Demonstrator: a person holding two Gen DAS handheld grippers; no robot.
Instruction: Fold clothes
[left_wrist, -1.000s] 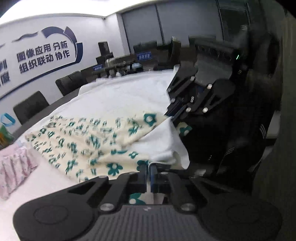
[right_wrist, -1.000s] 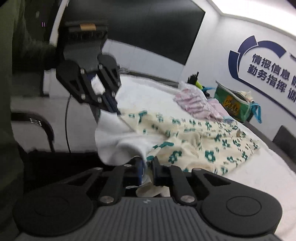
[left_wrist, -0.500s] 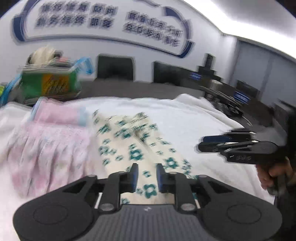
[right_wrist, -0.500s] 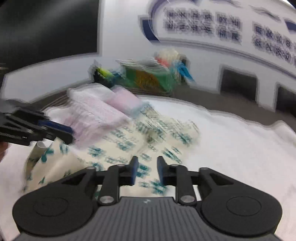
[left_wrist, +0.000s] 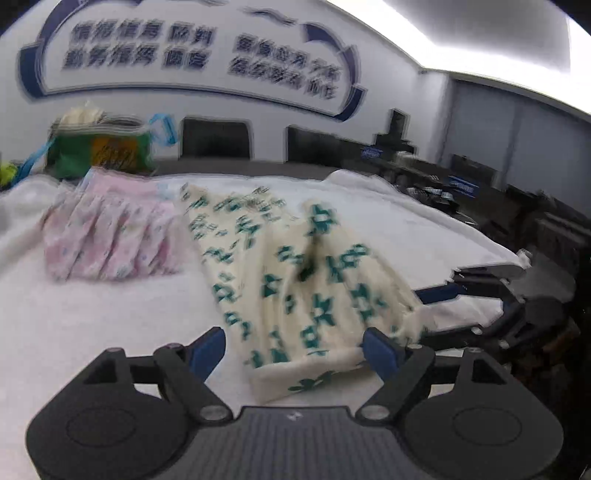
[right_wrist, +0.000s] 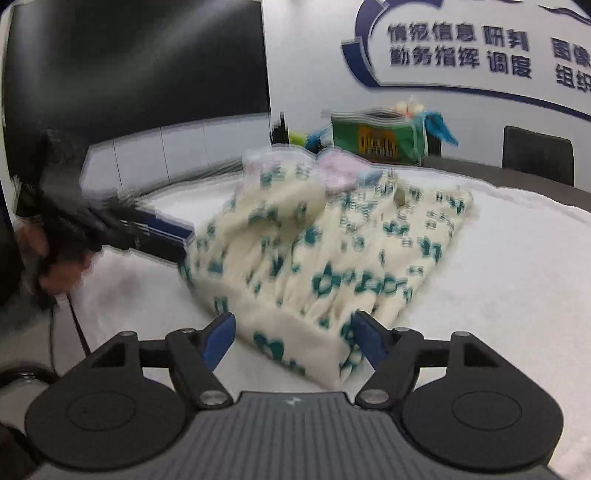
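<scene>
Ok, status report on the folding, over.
Left claw open, right claw open. Floral garment lying folded on white cover. Pink garment beside it, not blocking.

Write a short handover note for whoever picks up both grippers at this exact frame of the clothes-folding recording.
Left gripper: open, holding nothing, near edge of the garment between its fingers.
Right gripper: open, empty, likewise straddling the near edge.
Cream garment with teal flower print: lies rumpled and apparently folded over on the white padded table cover.
Pink pleated garment: folded, lying beside the cream one, in front of the green bag.
Done: pink piece.
Left: smooth and finish folding the cream garment. Frames are motion-blurred, so check the fold lines.
</scene>
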